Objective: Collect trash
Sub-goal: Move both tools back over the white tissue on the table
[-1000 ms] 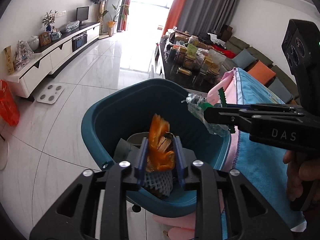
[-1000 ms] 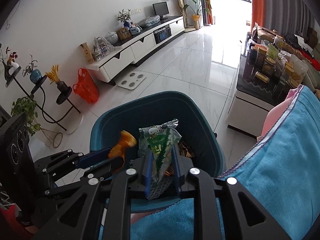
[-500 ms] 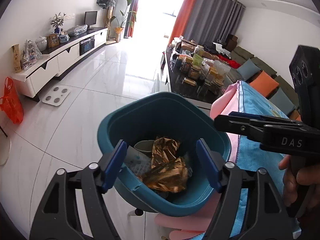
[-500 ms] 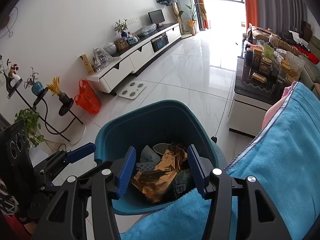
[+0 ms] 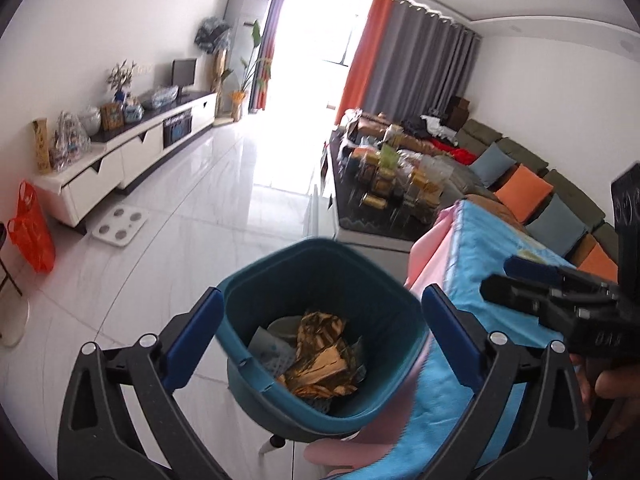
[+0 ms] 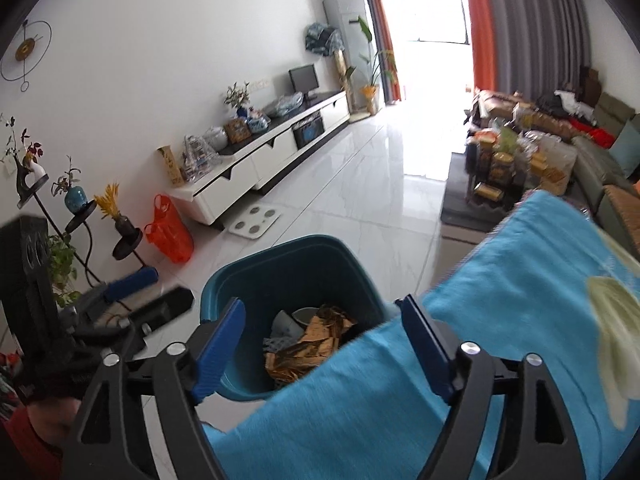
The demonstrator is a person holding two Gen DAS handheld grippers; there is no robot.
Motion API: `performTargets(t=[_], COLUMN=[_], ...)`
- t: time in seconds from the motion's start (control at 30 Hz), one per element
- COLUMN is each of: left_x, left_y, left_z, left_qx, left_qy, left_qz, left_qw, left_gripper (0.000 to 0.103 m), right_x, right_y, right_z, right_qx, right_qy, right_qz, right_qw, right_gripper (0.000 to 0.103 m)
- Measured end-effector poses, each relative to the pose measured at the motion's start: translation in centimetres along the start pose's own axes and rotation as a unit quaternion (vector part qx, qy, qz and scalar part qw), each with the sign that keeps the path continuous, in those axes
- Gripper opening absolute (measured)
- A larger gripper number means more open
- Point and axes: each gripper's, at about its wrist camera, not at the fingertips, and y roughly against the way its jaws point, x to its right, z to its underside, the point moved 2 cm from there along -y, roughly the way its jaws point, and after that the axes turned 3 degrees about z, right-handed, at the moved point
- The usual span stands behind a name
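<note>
A teal waste bin (image 5: 256,280) (image 6: 228,280) stands on the floor beside a blue-covered table. Inside lie crumpled gold and orange wrappers (image 5: 320,354) (image 6: 310,342) over white foam netting and paper. My left gripper (image 5: 318,312) hangs above the bin, its jaws opening wide with nothing between the blue pads. My right gripper (image 6: 322,320) is above the bin's right side and the table edge, jaws opening too and empty. Each gripper shows at the edge of the other's view, the right gripper (image 5: 532,280) to the right and the left gripper (image 6: 148,290) to the left.
A blue towel (image 5: 480,264) (image 6: 500,320) over pink cloth covers the table to the right of the bin. Beyond it are a cluttered coffee table (image 5: 388,184) and a sofa with cushions (image 5: 524,196). A white TV cabinet (image 5: 132,152), a scale (image 5: 120,228) and an orange bag (image 5: 32,228) lie left.
Both grippers let go of their trash: the orange wrapper and the green snack bag dropped into the bin. Both jaws spread wide, and both grippers rose and drew back from the bin.
</note>
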Motion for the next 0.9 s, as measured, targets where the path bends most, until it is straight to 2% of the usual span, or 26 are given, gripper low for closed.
performTargets(t=[0.3, 0.53, 0.73, 0.9], left_x=[5.6, 11.7, 18.1, 23.0], left_y=[3.7, 5.5, 7.5, 7.8], left_z=[-1.9, -1.8, -0.1, 2.0], left_qx=[0.05, 0.076, 0.101, 0.086], left_qy=[-0.042, -0.09, -0.138, -0.183], left_qz=[0.014, 0.051, 0.118, 0.174], left_qw=[0.9978, 0.9917, 0.9781, 0.9637], left_gripper=[0.097, 0.097, 0.097, 0.097], right_x=[2.9, 5.8, 7.7, 9.4], right_y=[7.5, 13.5, 18.5, 21.8], right_z=[3.5, 6.9, 10.4, 13.6], right_qx=[0.064, 0.113, 0.15, 0.156], right_qy=[-0.017, -0.047, -0.073, -0.096], right_qz=[0.051, 0.117, 0.189, 0.25], right_qw=[0.996, 0.986, 0.968, 0.951], right_gripper=[0.094, 0.096, 0.096, 0.096])
